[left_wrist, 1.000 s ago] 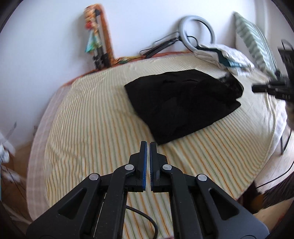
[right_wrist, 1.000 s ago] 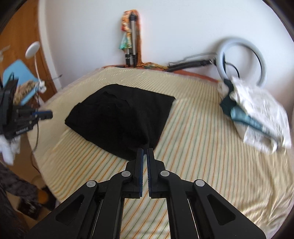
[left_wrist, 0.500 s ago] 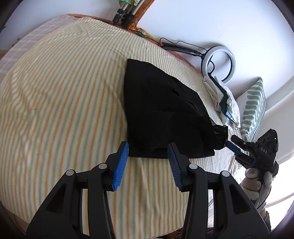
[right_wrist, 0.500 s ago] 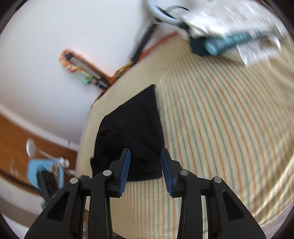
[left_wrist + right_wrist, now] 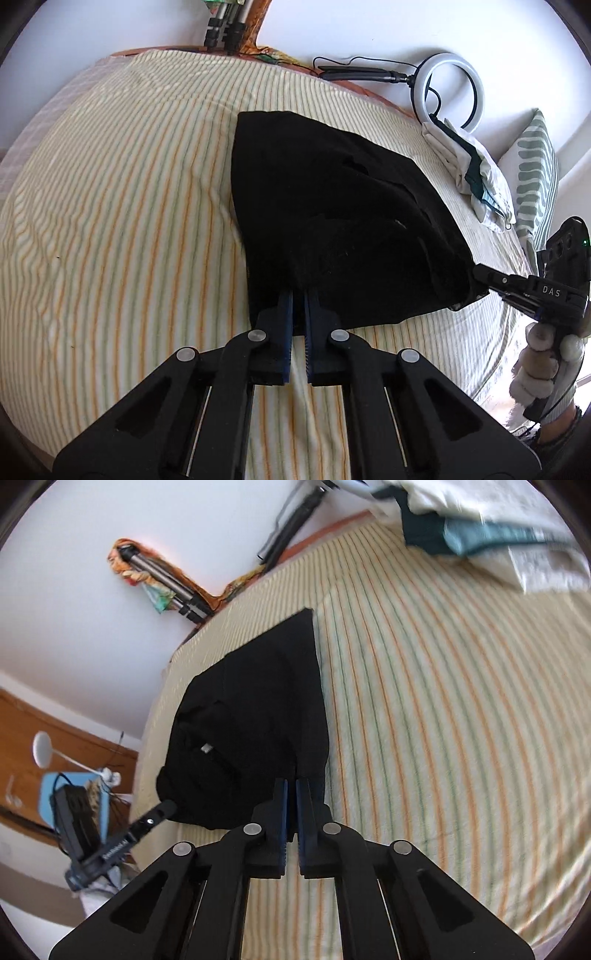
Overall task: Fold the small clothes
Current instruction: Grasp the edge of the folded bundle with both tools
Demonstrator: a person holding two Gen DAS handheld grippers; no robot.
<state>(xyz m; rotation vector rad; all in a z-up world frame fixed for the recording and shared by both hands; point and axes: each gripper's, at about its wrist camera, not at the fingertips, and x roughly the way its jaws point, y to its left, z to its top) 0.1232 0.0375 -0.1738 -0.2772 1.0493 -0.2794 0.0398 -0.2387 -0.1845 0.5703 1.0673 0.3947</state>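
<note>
Striped sheets cover the bed (image 5: pixel 122 206), where a black garment (image 5: pixel 325 206) lies near its middle. Both the left tongs (image 5: pixel 298 295) and right tongs (image 5: pixel 290 784), having just closed, pinch the garment's near edge at separate corners.

Bright daylight, strong fisheye bending at the edges, right view motion-blurred.

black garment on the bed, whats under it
The black garment lies on the striped bedsheet, which shows all around it. Whatever sits beneath the cloth is covered. The left gripper and right gripper pinch its near edge.
</note>
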